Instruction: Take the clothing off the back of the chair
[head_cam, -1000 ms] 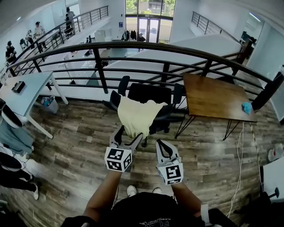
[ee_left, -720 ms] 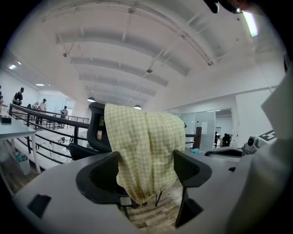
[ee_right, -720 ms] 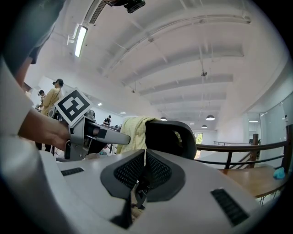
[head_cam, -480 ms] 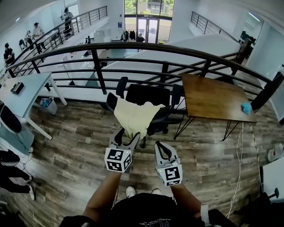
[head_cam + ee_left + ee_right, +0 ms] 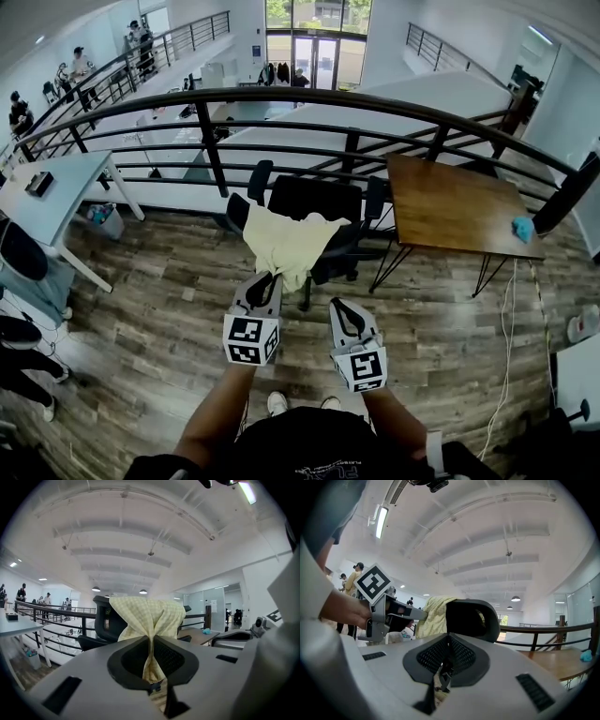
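Note:
A pale yellow checked garment (image 5: 286, 246) hangs over the back of a black office chair (image 5: 314, 199). My left gripper (image 5: 265, 279) is at its lower hem, and its jaws are closing with the fabric bunched between them. In the left gripper view the garment (image 5: 147, 616) narrows to a thin pleat where the pads pinch it. My right gripper (image 5: 339, 305) hangs to the right of the hem with its jaws together and nothing in them. From the right gripper view, the garment (image 5: 433, 613) lies against the chair's back (image 5: 471, 616), with the left gripper (image 5: 401, 613) reaching in from the left.
A dark metal railing (image 5: 309, 98) curves behind the chair. A wooden table (image 5: 455, 206) with a blue object (image 5: 521, 227) on it stands to the right. A white desk (image 5: 56, 187) stands at the left. Cables (image 5: 511, 309) trail over the wood floor at the right.
My left gripper's jaws have closed from wide open onto the garment's lower hem, gathering the cloth. The right gripper has stayed in place.

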The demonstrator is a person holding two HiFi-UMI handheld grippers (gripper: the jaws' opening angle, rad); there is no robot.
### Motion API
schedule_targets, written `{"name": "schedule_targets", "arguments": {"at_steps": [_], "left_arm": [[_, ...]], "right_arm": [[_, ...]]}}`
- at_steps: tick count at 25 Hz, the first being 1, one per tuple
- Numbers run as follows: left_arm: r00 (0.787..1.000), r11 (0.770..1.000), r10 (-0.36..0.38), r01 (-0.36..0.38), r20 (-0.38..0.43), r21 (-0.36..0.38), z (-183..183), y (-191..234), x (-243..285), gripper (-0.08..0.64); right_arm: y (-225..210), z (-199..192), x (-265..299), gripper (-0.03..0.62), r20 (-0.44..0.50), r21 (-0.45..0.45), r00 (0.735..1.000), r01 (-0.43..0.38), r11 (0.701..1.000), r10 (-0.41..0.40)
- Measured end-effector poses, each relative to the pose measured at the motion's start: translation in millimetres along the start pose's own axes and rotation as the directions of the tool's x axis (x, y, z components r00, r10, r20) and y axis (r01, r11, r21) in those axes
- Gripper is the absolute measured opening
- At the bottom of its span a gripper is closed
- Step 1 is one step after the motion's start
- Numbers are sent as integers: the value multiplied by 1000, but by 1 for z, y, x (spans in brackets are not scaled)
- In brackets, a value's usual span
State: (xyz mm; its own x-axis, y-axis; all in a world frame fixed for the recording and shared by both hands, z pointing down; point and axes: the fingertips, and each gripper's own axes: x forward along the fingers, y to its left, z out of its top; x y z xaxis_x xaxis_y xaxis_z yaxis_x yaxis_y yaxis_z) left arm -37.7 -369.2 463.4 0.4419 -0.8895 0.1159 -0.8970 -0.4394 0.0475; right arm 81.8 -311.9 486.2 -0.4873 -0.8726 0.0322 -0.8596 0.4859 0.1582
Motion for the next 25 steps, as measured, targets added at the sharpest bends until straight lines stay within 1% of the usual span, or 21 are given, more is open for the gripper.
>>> {"name": "schedule_targets", "arguments": {"at_steps": [4, 13, 25], "left_arm": [[1000, 1000, 0, 0, -5, -1, 0, 0, -3, 43], [1000, 1000, 3, -3, -14, -12, -4, -3, -12, 37], [998, 1000, -31, 31, -46, -2, -20, -11, -32, 35]], "right_arm": [[3, 1, -1, 21, 7, -11, 1000, -3, 1000, 3], [6, -4, -10, 21, -11, -9, 1000, 2, 1000, -2], [23, -6, -13, 21, -13, 4, 1000, -1, 1000, 1]]}}
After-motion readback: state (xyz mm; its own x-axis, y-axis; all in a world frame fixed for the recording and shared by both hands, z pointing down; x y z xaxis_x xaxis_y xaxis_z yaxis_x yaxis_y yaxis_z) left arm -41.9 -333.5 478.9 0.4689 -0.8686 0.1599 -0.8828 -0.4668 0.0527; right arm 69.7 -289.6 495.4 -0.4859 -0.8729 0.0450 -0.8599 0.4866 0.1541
